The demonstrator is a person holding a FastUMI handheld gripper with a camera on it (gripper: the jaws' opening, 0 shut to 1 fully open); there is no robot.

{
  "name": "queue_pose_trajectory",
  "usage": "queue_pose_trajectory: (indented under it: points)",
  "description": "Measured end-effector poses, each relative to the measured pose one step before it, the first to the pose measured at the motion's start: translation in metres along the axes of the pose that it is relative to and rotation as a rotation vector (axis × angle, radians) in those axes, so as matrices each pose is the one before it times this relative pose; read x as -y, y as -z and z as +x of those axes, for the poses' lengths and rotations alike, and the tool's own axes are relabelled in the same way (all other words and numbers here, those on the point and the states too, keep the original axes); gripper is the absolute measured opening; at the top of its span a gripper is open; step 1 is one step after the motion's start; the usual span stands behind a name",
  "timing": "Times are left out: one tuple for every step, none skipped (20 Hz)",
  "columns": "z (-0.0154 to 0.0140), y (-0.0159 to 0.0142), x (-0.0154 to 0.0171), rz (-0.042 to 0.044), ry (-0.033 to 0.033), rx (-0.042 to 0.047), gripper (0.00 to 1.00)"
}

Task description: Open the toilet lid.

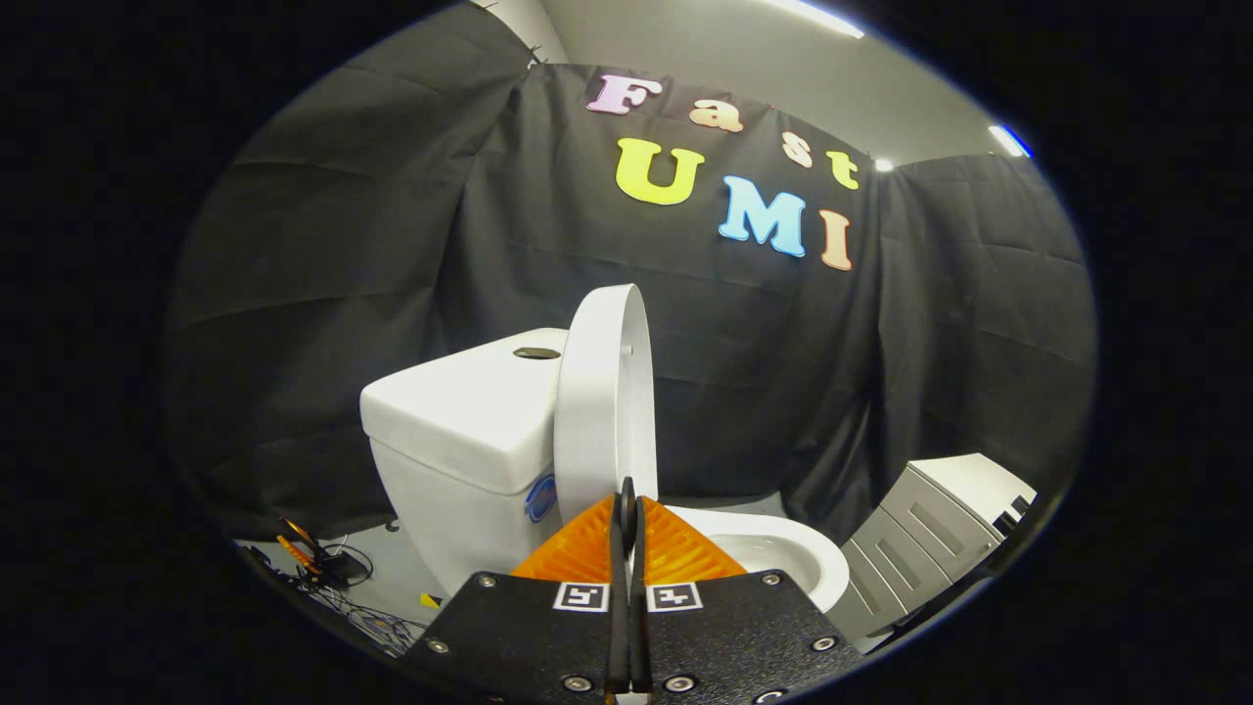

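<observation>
We look out from a fisheye camera riding on the gripper (pixel 626 511), low and close behind its jaws, facing forward along them toward the toilet (pixel 470 441) and the booth's back wall; the view seems tilted slightly, though lens distortion makes that uncertain.

The claw (pixel 627 509) with its orange fingers (pixel 578 548) pressed together hid the foot of the raised toilet lid (pixel 604 411), so whether they pinched its edge could not be told. Its black body covered the near part of the bowl (pixel 783 558) and the seat. The lid screened part of the tank (pixel 460 431). The grey cabinet (pixel 920 539) was cut off low down. The tangle of cables (pixel 333 573) on the floor was too small to make out.
</observation>
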State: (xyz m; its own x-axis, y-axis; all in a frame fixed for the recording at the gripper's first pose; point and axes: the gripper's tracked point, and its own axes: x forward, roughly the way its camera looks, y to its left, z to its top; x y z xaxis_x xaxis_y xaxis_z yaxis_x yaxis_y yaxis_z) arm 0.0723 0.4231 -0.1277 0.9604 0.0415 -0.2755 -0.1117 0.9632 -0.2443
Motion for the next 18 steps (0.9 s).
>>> queue_pose_trajectory:
  points:
    - [0.00031,-0.00143,-0.00197,-0.02550,0.00808,-0.00137,0.00]
    - [0.00064,0.00067,-0.00087,-0.01252,0.00482,0.00079,0.00]
    - [0.00072,0.00179,0.00168,-0.00129,0.00144,0.00102,0.00]
    - [0.00025,-0.00016,0.00112,0.00585,-0.00134,-0.00116,0.00]
    - [0.00019,0.00051,0.00102,0.00774,-0.00354,-0.00005,0.00]
    - [0.00046,-0.00103,0.00083,0.00620,-0.00398,0.00117,0.00]
    - [0.00132,0.00074,0.00066,0.01631,-0.00504,-0.00491,0.00]
    - [-0.00060,0.00055,0.00154,0.01254,-0.00521,-0.00405,0.00]
    - [-0.00020,-0.00127,-0.00225,0.01053,-0.01829,-0.00502,0.00]
    - [0.00103,0.00032,-0.00654,0.01510,-0.03947,-0.00546,0.00]
    - [-0.00152,-0.00196,-0.00321,0.00945,-0.02757,-0.00495,0.08]
    - [-0.00327,-0.00373,0.00020,0.00234,-0.01688,0.00792,0.13]
    - [-0.00333,-0.00504,-0.00269,0.01128,-0.02324,0.01718,0.23]
    - [-0.00602,-0.00576,0.00233,0.01251,-0.00286,0.01120,0.35]
    - [-0.00328,-0.00360,0.00007,0.00669,-0.00996,0.00580,0.47]
    - [-0.00332,-0.00515,-0.00103,0.00873,-0.01577,-0.00290,0.62]
    - [-0.00607,-0.00208,0.00244,0.01465,-0.00987,-0.00405,0.78]
    - [-0.00652,-0.00828,0.00084,0.02101,-0.02240,0.01080,0.93]
